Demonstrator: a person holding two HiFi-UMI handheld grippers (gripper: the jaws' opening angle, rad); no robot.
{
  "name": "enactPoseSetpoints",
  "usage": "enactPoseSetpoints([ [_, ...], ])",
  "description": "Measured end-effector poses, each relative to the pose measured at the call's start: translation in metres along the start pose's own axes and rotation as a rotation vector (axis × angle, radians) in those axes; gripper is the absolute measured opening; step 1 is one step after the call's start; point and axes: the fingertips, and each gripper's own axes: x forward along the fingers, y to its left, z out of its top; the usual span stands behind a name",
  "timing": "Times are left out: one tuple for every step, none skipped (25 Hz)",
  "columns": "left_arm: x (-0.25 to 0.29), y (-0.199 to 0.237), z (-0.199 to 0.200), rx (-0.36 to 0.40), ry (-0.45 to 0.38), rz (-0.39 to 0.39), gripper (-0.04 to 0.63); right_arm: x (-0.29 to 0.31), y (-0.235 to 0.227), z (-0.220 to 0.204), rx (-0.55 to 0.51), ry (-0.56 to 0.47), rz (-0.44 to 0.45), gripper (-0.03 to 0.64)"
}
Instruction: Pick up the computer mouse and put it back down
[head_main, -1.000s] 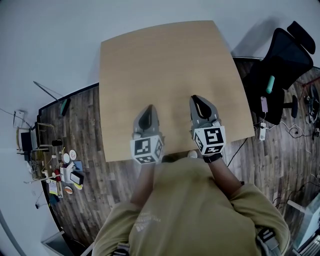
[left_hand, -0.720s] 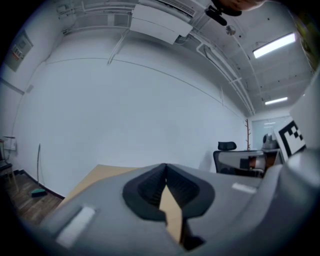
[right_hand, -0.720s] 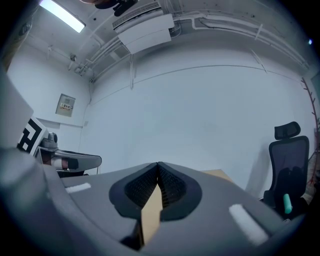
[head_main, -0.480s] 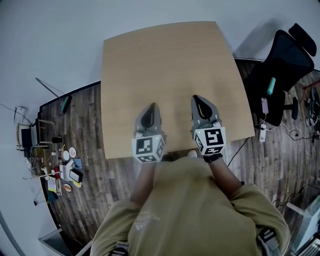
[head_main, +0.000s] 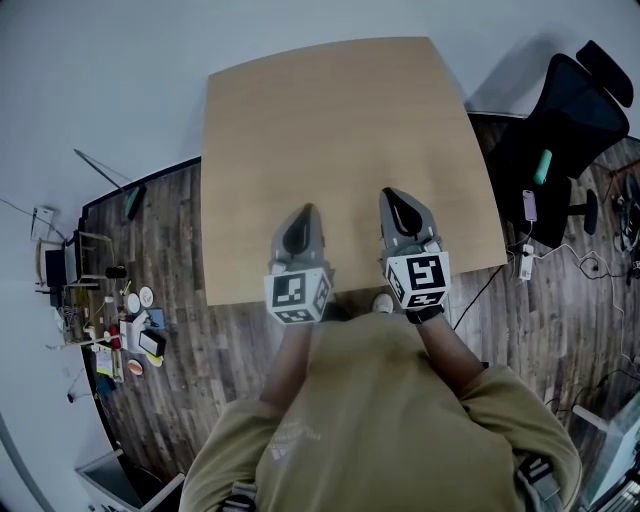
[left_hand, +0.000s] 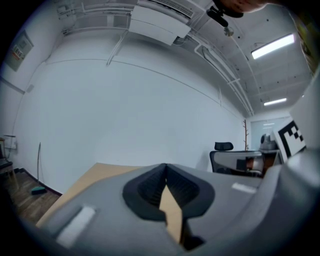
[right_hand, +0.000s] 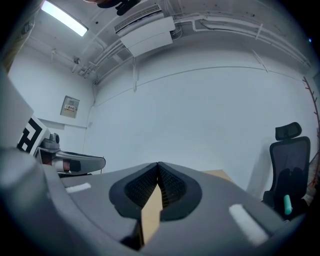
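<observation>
Both tools edged back toward table (head_main: 330, 120) near edge; L tool (head_main: 302, 212) & R tool (head_main: 388, 195) jaws pressed together, empty.

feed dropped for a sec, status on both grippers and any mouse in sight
Left gripper shut, empty. Right gripper shut, empty. No computer mouse in view. Nothing in the way on the light wooden table.

Left tongs (head_main: 303, 212), right tongs (head_main: 392, 195) above table (head_main: 340, 110)

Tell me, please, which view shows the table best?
The head view: the whole table is seen from above, edge to edge. The left gripper view shows only a tan corner past the jaws; the right gripper view, a small sliver.
</observation>
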Motion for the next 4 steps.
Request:
enactPoseSetpoints([
  [-0.003, -0.004, -0.002, 0.000, 0.000, 0.002, 0.000, -0.005, -0.001, -0.002, 0.000, 0.001, 0.002, 0.006],
  [-0.006, -0.008, -0.004, 0.001, 0.001, 0.004, -0.001, -0.009, -0.001, -0.004, 0.000, 0.001, 0.004, 0.006],
  [-0.009, -0.011, -0.006, 0.002, 0.002, 0.006, 0.000, -0.014, -0.002, -0.006, 0.000, 0.001, 0.006, 0.006],
  [-0.011, -0.015, -0.007, 0.003, 0.003, 0.008, 0.000, -0.018, -0.002, -0.008, 0.000, 0.002, 0.008, 0.006],
])
